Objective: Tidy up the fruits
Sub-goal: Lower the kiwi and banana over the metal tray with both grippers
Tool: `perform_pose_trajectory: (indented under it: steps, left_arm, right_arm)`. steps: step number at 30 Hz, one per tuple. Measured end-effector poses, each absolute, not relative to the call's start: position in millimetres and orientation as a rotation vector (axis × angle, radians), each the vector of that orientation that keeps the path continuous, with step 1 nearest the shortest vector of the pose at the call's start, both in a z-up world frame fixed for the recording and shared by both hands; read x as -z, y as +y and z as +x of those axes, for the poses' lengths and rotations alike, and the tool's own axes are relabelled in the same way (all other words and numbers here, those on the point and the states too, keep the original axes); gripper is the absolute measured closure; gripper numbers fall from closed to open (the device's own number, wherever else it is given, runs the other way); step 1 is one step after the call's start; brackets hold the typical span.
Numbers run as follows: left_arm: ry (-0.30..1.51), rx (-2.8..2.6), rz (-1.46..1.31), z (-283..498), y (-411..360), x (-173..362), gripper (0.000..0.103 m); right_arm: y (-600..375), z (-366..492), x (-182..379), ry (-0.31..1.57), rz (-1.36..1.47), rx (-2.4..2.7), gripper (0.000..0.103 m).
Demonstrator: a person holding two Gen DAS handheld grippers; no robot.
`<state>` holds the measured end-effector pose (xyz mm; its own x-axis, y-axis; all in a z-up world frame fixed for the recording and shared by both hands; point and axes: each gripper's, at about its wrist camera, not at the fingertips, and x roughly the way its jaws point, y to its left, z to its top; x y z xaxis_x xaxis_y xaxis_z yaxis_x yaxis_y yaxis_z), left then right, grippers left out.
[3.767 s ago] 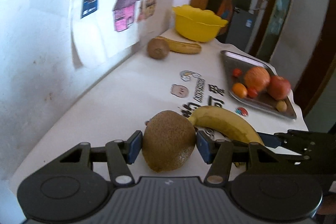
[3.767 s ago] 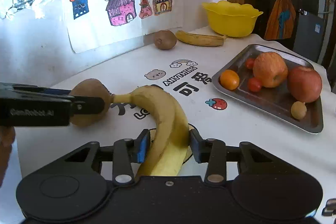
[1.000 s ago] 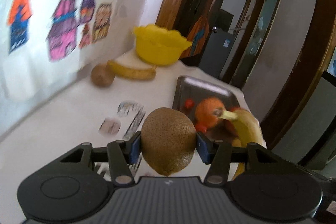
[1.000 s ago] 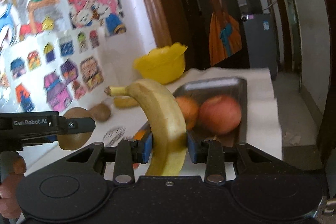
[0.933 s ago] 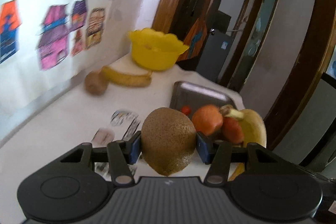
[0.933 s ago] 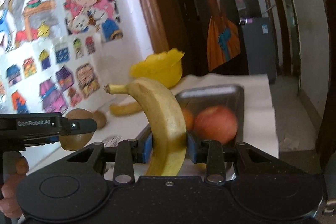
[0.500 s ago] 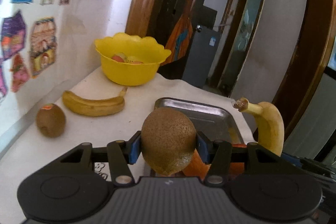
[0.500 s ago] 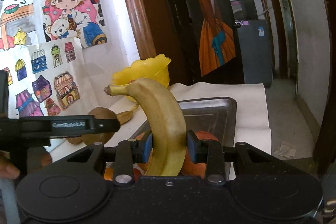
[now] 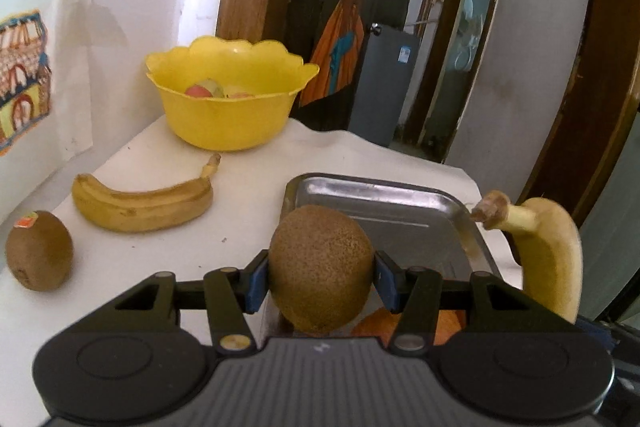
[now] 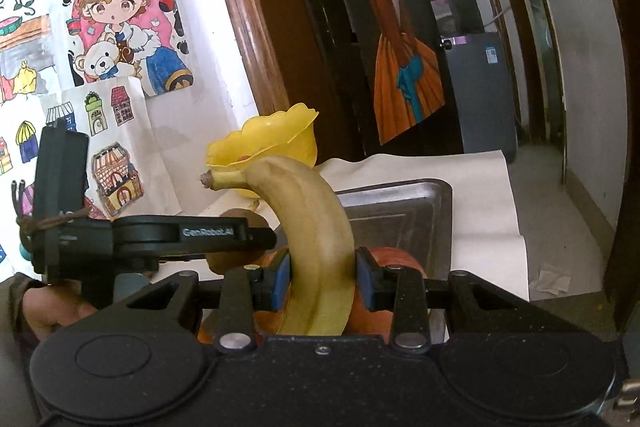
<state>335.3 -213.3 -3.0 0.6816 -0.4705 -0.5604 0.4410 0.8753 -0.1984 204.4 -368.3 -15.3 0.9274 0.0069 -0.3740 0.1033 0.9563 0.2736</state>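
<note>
My left gripper (image 9: 318,275) is shut on a brown kiwi (image 9: 320,267), held above the near part of the steel tray (image 9: 384,199). My right gripper (image 10: 322,277) is shut on a yellow banana (image 10: 316,239) that stands upright, stem up; the same banana (image 9: 550,259) shows at the right of the left wrist view. An orange (image 9: 376,327) and a red apple (image 10: 394,255) lie in the tray below the grippers, mostly hidden. The yellow bowl (image 9: 230,99) with fruit inside stands at the back of the white table (image 9: 248,195).
A second banana (image 9: 144,203) and a second kiwi (image 9: 38,251) with a sticker lie on the table left of the tray. The wall with drawings runs along the left. The table ends just past the tray, with a doorway and floor (image 10: 568,211) beyond.
Both grippers carried their fruit forward over the table; the tray, the bowl and the loose banana and kiwi now sit much closer. Both grips are unchanged.
</note>
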Motion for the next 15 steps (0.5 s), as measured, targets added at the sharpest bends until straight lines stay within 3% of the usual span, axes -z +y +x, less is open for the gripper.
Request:
perform_pose_trajectory:
  steps: [15]
  left_arm:
    - [0.664, 0.542, -0.019, 346, -219, 16, 0.045]
  right_arm:
    - [-361, 221, 18, 0.395, 0.263, 0.058, 0.066]
